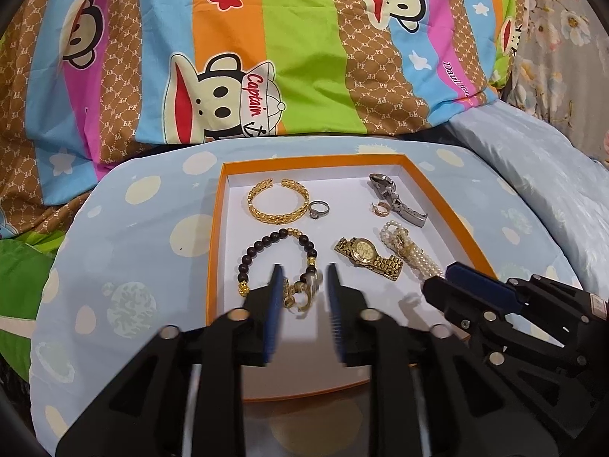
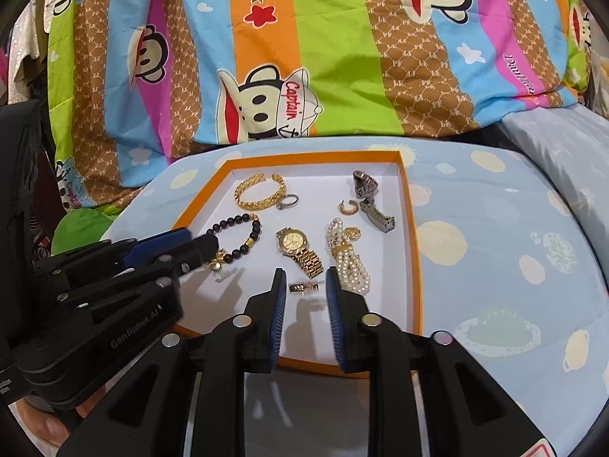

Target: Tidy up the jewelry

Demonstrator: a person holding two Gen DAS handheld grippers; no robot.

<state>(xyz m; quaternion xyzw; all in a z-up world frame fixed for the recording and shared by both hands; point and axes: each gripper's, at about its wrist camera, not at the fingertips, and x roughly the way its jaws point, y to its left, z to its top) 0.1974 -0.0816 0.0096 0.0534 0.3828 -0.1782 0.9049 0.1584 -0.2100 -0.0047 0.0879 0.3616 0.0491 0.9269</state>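
An orange-rimmed tray (image 1: 216, 224) (image 2: 413, 228) with a white floor holds jewelry: a gold bangle (image 1: 277, 201) (image 2: 259, 191), a silver ring (image 1: 318, 209) (image 2: 288, 201), a dark bead bracelet (image 1: 262, 247) (image 2: 243, 234), a gold watch (image 1: 367, 257) (image 2: 298, 249), a pearl bracelet (image 1: 405, 249) (image 2: 348, 261), a silver watch (image 1: 397, 198) (image 2: 371, 200), a small hoop earring (image 1: 380, 207) (image 2: 349, 206). My left gripper (image 1: 304, 278) is open over the bead bracelet's gold charm (image 1: 304, 293). My right gripper (image 2: 302, 280) is open, with a small gold ring (image 2: 303, 287) between its tips.
The tray lies on a pale blue spotted cushion (image 1: 133, 266) (image 2: 514, 251). A striped cartoon-monkey blanket (image 1: 266, 57) (image 2: 304, 57) rises behind it. Each gripper shows in the other's view, the right one (image 1: 453, 272) at the tray's near right and the left one (image 2: 201, 240) at its left.
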